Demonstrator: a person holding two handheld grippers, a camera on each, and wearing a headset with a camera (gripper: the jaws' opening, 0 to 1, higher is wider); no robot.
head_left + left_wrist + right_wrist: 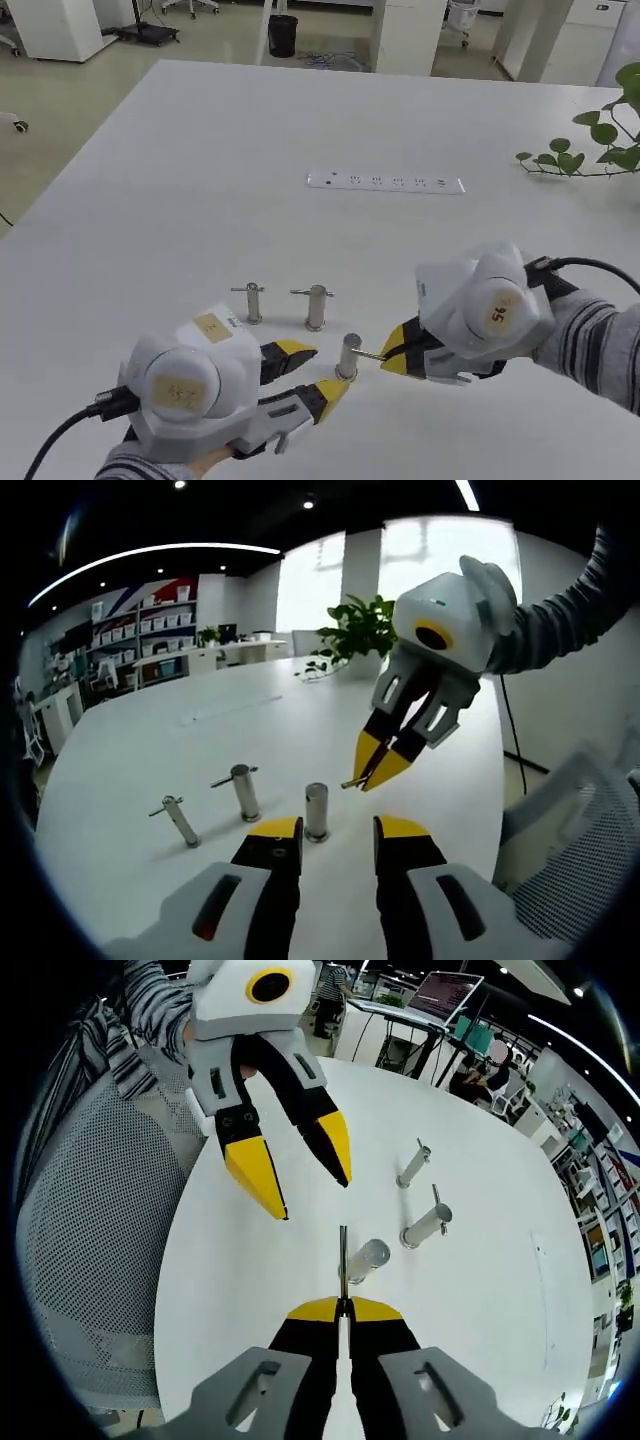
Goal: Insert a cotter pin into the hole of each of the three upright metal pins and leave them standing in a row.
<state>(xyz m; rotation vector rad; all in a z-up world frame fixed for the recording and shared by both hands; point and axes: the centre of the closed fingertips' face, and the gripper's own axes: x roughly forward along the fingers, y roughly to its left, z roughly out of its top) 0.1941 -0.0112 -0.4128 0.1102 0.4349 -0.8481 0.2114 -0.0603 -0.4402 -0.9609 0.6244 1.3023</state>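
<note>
The right gripper (pixel 392 357) reaches in from the right, jaws pressed together on a cotter pin (pixel 370 353) held level, its tip just beside the top of the nearest metal pin (pixel 348 357). The left gripper (pixel 318 370) sits low, jaws spread, near that pin. All stand upright on the white table (pixel 200 180). The two farther metal pins (pixel 253 303) (pixel 316 307) each carry a crosswise cotter pin.

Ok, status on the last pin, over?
Right gripper shut on cotter pin, tip near the top of the bare pin. Left gripper open, close beside it. Middle pin and end pin already fitted. Nothing in the way.
</note>
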